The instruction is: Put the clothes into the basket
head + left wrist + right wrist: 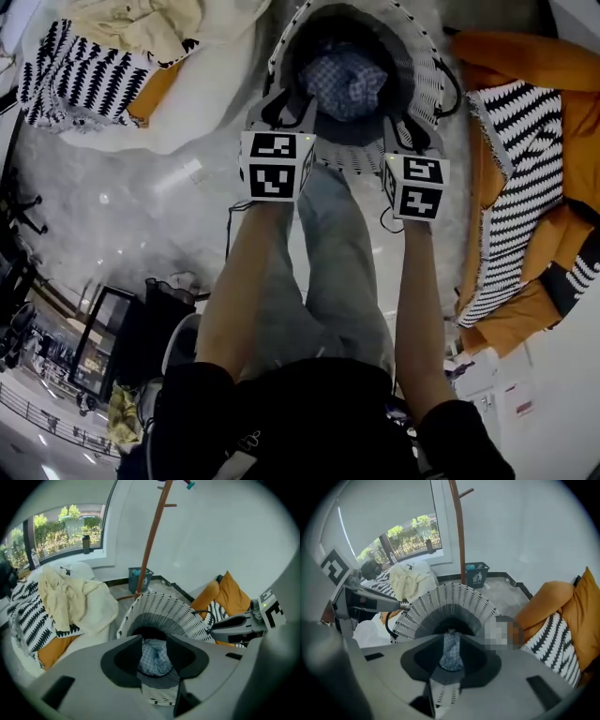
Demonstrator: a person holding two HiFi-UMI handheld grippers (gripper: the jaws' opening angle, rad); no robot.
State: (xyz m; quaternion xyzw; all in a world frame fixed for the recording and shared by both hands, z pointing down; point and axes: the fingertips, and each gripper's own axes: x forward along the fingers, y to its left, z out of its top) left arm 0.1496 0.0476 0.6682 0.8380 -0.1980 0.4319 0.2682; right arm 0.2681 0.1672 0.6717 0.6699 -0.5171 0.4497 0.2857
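A round black-and-white woven basket (427,70) stands on the floor ahead of me, with a blue checked garment (347,82) lying bunched inside it. My left gripper (281,105) hangs over the basket's near rim on the left, my right gripper (412,131) over it on the right. In the left gripper view the jaws stand apart around a gap (153,644); the checked garment (153,660) shows through it, down in the basket (164,609). In the right gripper view the gap (451,651) is narrower, and the garment (451,658) shows below, untouched by the pads.
Cream clothes (141,23) lie on a white cushion at the far left, beside black-and-white patterned and orange cushions. More orange and patterned cushions (525,56) lie at the right. A wooden coat stand (152,536) and a small bin (139,578) stand behind the basket by the wall.
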